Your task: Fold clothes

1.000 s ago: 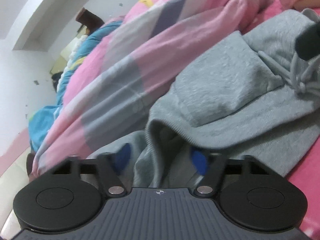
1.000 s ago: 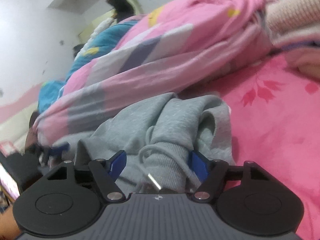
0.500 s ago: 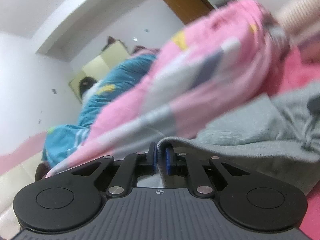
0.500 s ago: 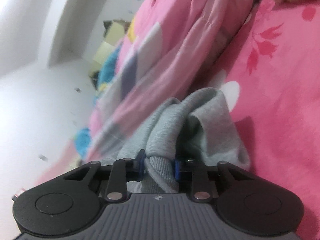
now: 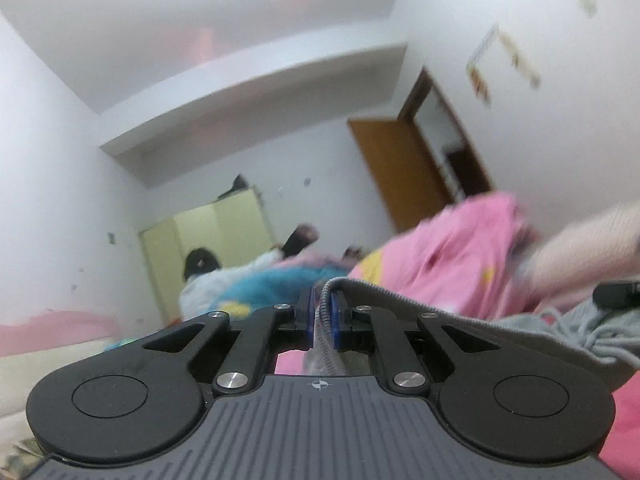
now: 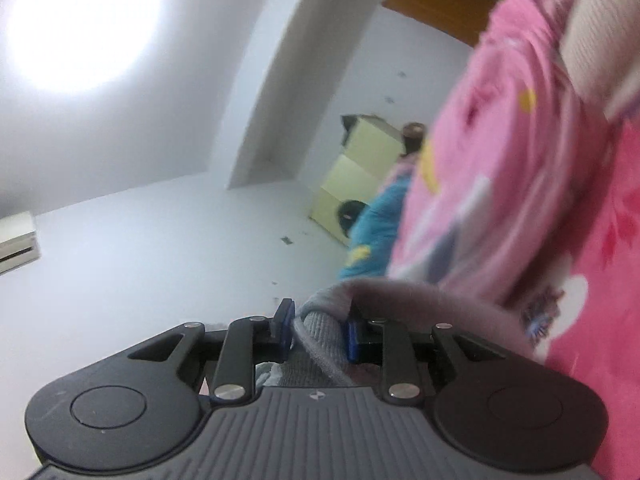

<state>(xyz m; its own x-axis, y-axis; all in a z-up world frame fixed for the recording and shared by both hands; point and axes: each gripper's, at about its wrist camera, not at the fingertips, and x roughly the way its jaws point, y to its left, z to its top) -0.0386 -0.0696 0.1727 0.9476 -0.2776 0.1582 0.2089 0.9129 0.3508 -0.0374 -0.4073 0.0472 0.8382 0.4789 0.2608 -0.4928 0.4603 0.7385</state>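
Note:
A grey hooded sweatshirt [image 5: 472, 322] hangs lifted between both grippers. My left gripper [image 5: 322, 316] is shut on a thin ribbed edge of it, and the cloth runs off to the right with its drawstrings [image 5: 576, 322] dangling. In the right wrist view my right gripper [image 6: 318, 330] is shut on a thicker bunched fold of the same grey sweatshirt [image 6: 320, 332], which bulges over the right finger. Both grippers point slightly upward, toward the walls and ceiling. The other gripper's dark tip [image 5: 618, 294] shows at the right edge of the left wrist view.
A pink patterned quilt [image 5: 452, 252] is heaped behind the sweatshirt, with blue bedding [image 5: 264, 286] beyond. A pink flowered bedsheet [image 6: 608, 280] lies on the right. Yellow-green cabinets [image 5: 200, 232], a wooden door [image 5: 404, 168] and white walls stand at the back.
Both grippers went from open around the sweatshirt lying on the bed to shut on it. Both then rose and tilted upward, lifting the cloth, so walls and ceiling now fill the views.

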